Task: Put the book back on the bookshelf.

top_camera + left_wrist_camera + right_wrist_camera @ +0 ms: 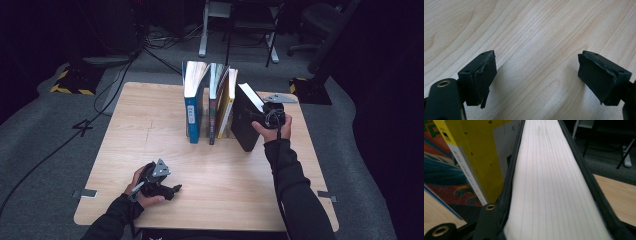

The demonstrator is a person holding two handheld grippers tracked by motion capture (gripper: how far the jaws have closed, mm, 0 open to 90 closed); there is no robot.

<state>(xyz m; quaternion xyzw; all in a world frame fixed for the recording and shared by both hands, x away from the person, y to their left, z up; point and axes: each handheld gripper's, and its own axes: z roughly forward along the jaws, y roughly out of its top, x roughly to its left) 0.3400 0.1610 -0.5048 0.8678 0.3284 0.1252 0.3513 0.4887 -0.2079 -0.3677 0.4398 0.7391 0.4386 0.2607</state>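
Jaws on my right gripper (264,116) are clamped across the black book (245,125), which stands tilted on the worktop (150,130) just right of the yellow book (226,107) in the upright row. Left gripper (170,190) rests near the front edge, jaws spread wide with nothing in them. I'd say the book's gripped but not yet squared up against the others.

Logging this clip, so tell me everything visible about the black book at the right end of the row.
The black book is thick, with matte black covers and a white page block facing up. It stands on the wooden table, tilted, its top leaning away from the yellow book beside it. The right gripper clamps it, jaws on both covers.
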